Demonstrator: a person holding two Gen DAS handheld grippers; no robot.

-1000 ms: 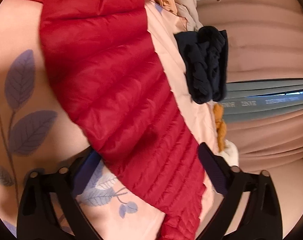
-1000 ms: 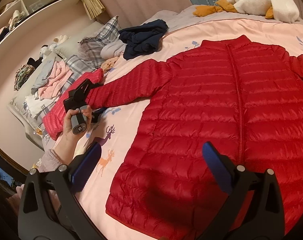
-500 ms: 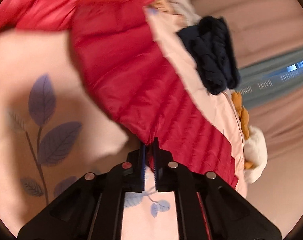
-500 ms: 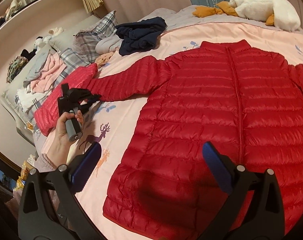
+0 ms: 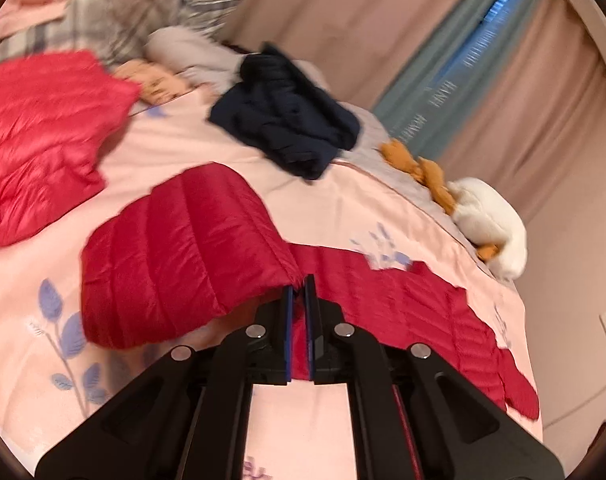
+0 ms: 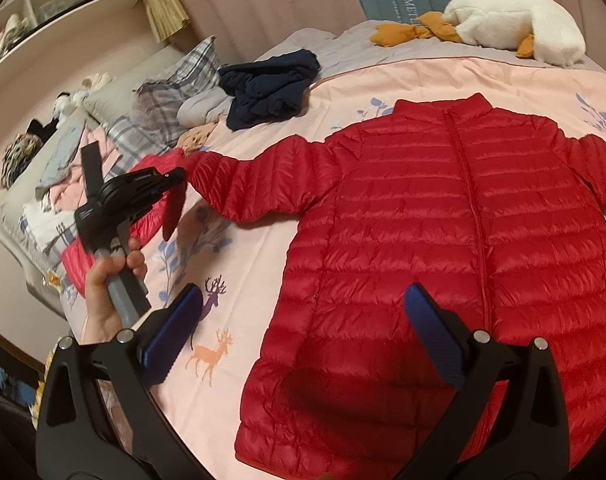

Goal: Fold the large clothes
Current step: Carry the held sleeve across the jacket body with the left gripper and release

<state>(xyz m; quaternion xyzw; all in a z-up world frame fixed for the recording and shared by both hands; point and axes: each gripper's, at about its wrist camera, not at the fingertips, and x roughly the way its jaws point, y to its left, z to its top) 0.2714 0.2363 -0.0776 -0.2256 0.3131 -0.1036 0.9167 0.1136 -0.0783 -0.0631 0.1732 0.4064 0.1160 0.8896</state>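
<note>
Clamping the cuff of the red jacket (image 6: 443,240), the left gripper (image 5: 298,284) held the sleeve (image 5: 175,248) raised off the bed (image 6: 343,76); only the right view showed the jacket's body lying flat, the right gripper (image 6: 303,328) hovering with fingers apart.

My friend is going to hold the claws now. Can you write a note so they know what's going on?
Left claw: shut on the end of the red jacket's sleeve, lifted off the bed.
Right claw: open, holding nothing, above the jacket's hem.
Jacket: face up, zipped, flat on the bed; the other sleeve is spread out.
Done: sleeve grabbed.
Left: probably lay this sleeve across the chest, then the other, then fold the body.
</note>
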